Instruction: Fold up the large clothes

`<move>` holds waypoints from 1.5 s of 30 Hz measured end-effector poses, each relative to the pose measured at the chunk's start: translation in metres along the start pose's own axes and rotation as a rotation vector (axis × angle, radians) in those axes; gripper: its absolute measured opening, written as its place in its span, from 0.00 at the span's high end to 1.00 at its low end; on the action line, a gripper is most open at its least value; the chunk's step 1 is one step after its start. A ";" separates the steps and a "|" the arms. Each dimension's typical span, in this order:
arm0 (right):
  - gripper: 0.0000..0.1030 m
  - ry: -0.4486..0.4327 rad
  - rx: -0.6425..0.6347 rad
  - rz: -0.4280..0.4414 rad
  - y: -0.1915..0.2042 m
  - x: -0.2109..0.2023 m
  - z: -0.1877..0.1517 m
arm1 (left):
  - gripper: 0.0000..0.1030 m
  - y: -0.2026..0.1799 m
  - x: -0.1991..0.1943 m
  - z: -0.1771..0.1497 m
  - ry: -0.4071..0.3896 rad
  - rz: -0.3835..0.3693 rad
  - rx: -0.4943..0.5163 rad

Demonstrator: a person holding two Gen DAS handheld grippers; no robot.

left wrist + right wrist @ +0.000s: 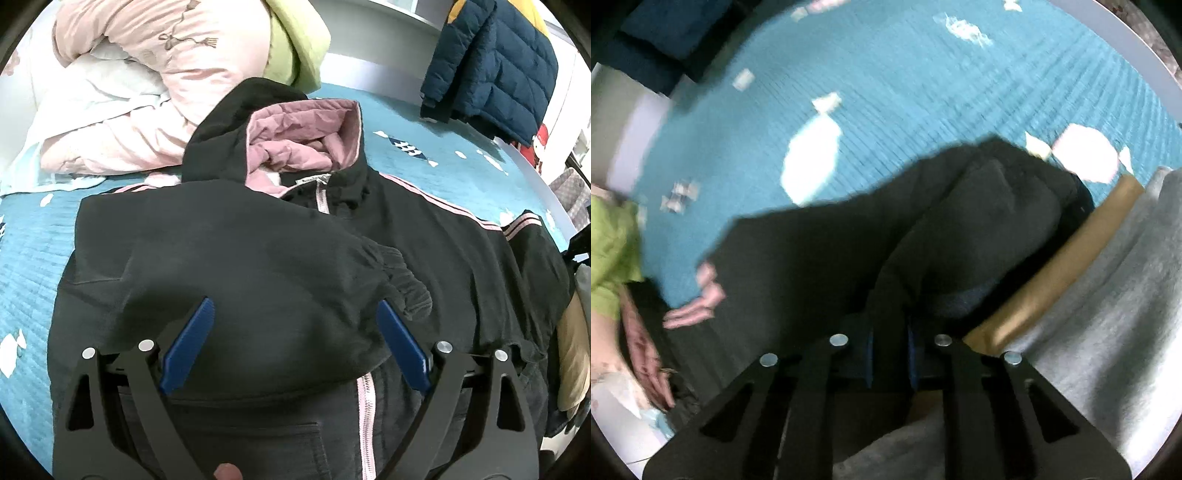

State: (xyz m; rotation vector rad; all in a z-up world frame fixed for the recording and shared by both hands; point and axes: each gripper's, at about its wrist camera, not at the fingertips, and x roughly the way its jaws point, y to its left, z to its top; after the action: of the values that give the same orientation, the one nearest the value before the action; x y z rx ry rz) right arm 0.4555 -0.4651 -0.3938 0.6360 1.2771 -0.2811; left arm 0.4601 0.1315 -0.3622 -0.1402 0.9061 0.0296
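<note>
A black hooded jacket [424, 236] with pink hood lining [295, 147] and a pink zipper [365, 417] lies front up on the teal bedspread [29, 258]. One sleeve [295, 258] is folded across its chest, the cuff [413, 295] pointing right. My left gripper [295, 302] hovers over this sleeve, blue pads [192, 343] wide apart and open. In the right wrist view my right gripper [890, 332] is shut on a bunched fold of the jacket's black fabric [979, 229], which covers its fingertips. The picture there is blurred.
A pink quilt [147, 74] and a green cloth [295, 40] are piled at the bed's far left. A navy puffer jacket [495, 70] hangs at the far right. The bed's pale edge [546, 184] runs along the right. Grey fabric [1108, 314] and tan fabric [1052, 280] lie close beside my right gripper.
</note>
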 end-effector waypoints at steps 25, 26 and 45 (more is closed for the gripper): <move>0.77 -0.389 -1.226 0.025 0.300 0.044 -0.378 | 0.12 0.148 -0.074 -0.032 -0.037 0.153 -0.270; 0.76 -0.384 -1.236 0.010 0.296 0.052 -0.385 | 0.12 0.151 -0.075 -0.033 -0.035 0.154 -0.273; 0.44 -0.434 -0.920 0.193 0.177 -0.017 -0.340 | 0.11 0.047 0.015 -0.006 0.207 -0.165 -0.326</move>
State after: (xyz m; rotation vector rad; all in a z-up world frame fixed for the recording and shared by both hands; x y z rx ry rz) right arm 0.2733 -0.1273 -0.3778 -0.1006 0.7873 0.3171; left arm 0.4609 0.1764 -0.3829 -0.5289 1.0891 0.0098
